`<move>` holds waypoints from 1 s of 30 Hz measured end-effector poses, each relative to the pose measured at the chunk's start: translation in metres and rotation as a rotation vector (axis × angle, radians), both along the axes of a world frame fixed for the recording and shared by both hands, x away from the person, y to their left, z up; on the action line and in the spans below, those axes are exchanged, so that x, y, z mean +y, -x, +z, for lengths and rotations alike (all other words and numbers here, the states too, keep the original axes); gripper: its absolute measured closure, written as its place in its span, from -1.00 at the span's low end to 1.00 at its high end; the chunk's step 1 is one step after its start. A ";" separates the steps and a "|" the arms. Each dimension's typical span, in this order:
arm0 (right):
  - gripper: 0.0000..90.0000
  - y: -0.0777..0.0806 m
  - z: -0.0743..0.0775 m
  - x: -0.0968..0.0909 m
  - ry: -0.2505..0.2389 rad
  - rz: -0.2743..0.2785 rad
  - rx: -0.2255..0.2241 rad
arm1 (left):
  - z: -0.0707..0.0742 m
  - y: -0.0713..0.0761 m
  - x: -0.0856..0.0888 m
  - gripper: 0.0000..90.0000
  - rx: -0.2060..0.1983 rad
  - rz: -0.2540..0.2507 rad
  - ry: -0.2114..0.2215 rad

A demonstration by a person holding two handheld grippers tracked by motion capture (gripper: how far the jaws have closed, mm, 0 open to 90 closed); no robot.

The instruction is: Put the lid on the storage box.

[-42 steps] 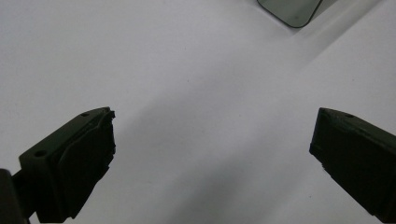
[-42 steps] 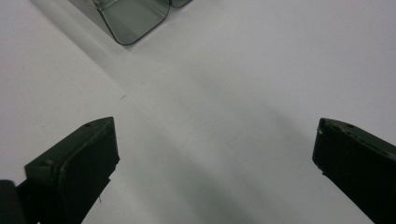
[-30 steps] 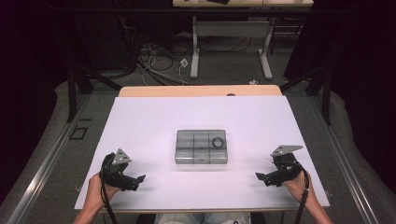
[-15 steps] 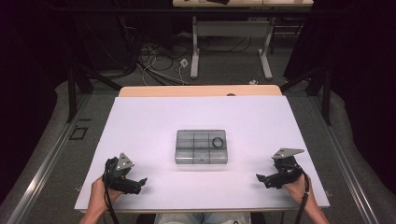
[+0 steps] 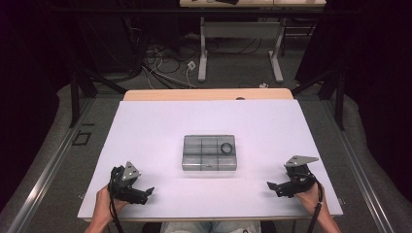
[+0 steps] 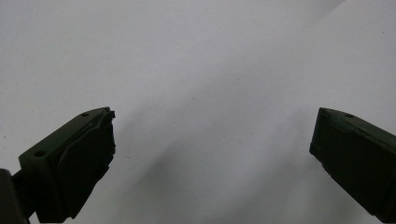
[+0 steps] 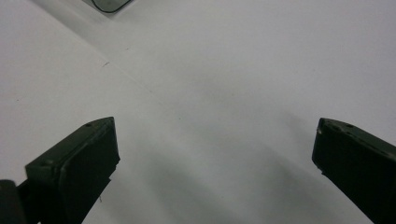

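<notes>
- A white table point(image 5: 160, 126) fills my workspace; beyond it, grey floor, cables and dark curtains.
- The clear compartment box point(image 5: 209, 153) sits mid-table, a black ring point(image 5: 226, 148) in its upper right cell.
- My left gripper point(image 5: 145, 193) and right gripper point(image 5: 272, 186) rest near the front edge, well apart from the box on either side, jaws spread wide and empty.

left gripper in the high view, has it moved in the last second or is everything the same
The left gripper drew back toward the person's edge of the table, away from the clear compartment box. The right gripper barely shifted. Both stay open and empty, and the box has not moved.
</notes>
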State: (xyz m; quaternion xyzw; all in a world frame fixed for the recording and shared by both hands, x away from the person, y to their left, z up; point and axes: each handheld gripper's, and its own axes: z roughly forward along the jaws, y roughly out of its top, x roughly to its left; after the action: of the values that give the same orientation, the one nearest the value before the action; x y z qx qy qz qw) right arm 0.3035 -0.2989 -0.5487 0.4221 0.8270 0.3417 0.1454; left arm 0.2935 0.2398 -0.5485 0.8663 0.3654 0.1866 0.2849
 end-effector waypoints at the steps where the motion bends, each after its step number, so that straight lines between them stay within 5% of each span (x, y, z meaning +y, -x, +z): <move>1: -1.00 0.000 0.000 0.000 0.002 0.001 -0.002 | 0.000 0.000 0.001 -1.00 0.003 0.002 0.008; 30: -1.00 -0.002 -0.003 -0.001 -0.016 0.011 -0.015 | -0.002 -0.003 -0.003 -1.00 -0.008 -0.018 0.031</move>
State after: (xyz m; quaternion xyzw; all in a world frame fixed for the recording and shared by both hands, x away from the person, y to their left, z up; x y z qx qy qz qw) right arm 0.3053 -0.2997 -0.5522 0.4161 0.8254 0.3523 0.1465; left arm 0.2962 0.2372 -0.5501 0.8643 0.3594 0.1815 0.3015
